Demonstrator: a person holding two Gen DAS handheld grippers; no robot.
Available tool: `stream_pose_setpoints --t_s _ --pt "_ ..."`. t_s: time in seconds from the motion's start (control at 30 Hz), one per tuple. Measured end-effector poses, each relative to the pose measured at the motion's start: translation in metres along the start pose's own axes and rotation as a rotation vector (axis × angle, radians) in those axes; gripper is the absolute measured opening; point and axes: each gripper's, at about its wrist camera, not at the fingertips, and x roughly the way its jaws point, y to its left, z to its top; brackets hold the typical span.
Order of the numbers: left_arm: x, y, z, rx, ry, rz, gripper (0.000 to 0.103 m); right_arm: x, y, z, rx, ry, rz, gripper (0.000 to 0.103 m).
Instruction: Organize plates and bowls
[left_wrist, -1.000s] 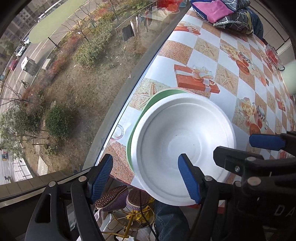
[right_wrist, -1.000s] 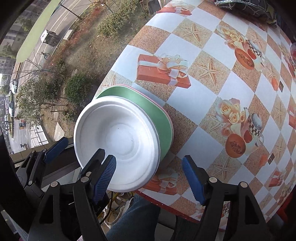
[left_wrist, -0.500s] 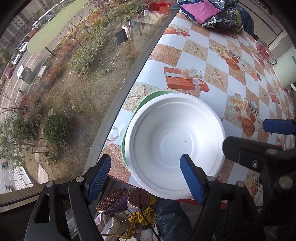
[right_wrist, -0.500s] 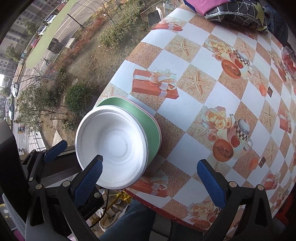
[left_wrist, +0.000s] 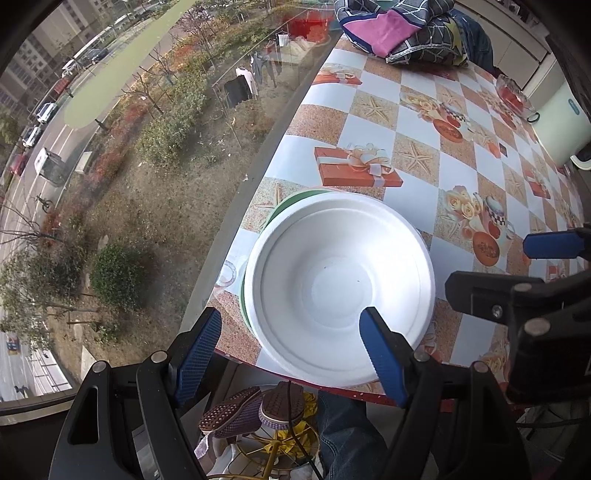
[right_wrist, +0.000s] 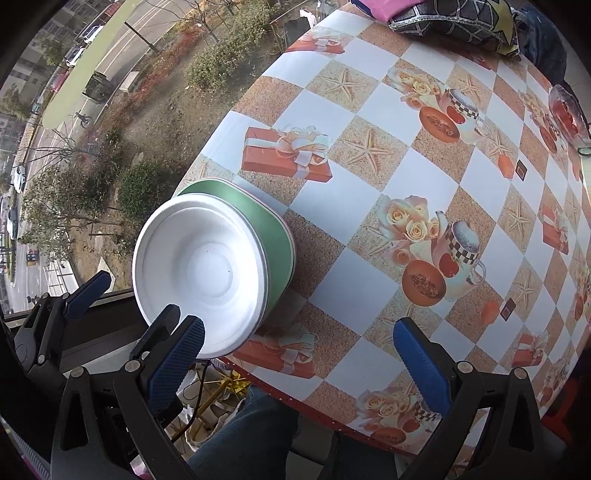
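A white foam bowl (left_wrist: 338, 284) rests on a green plate (left_wrist: 280, 214) at the near corner of the table, its rim hanging over the table's edge. My left gripper (left_wrist: 291, 354) hovers open over the bowl's near rim, one pad (left_wrist: 380, 354) above the bowl and the other off the table's edge. Neither pad presses on it. In the right wrist view the bowl (right_wrist: 201, 273) and green plate (right_wrist: 273, 236) lie at the left. My right gripper (right_wrist: 299, 360) stands wide open beside them with nothing between its fingers.
The table wears a checked cloth (right_wrist: 369, 221) with gift and starfish prints and stands against a window. Folded cloths (left_wrist: 406, 29), a glass bowl with red contents (left_wrist: 511, 92) and a pale container (left_wrist: 561, 125) sit at the far end. A person's jeans (left_wrist: 343, 435) show below.
My right gripper's jaws have spread much wider and it has lifted back from the bowl. The left gripper and the bowl have barely shifted.
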Motion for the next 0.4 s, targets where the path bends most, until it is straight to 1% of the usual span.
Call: stream_pose_setpoints --t_s 0.13,0.23,0.27,0.33,0.37,0.4 --pt "0.001 0.001 0.001 -0.006 0.004 0.012 0.081 0.002 0.000 0.000 0.003 0.000 0.005 0.103" --pt "0.002 0.002 0.001 -0.016 -0.008 0.009 0.085 0.003 0.000 0.001 0.004 0.003 0.009 0.103" --pt "0.000 0.005 0.001 -0.030 -0.026 -0.018 0.086 0.003 -0.001 0.001 0.004 0.005 0.011 0.103" --pt "-0.006 0.011 0.001 -0.066 -0.055 -0.099 0.086 0.004 -0.002 0.001 0.008 0.004 0.017 0.103" --pt "-0.008 0.013 0.001 -0.069 -0.060 -0.121 0.086 0.004 -0.004 0.002 0.011 0.004 0.022 0.103" --pt "-0.010 0.012 0.002 -0.062 -0.065 -0.122 0.086 0.004 -0.005 0.002 0.015 0.003 0.028 0.103"
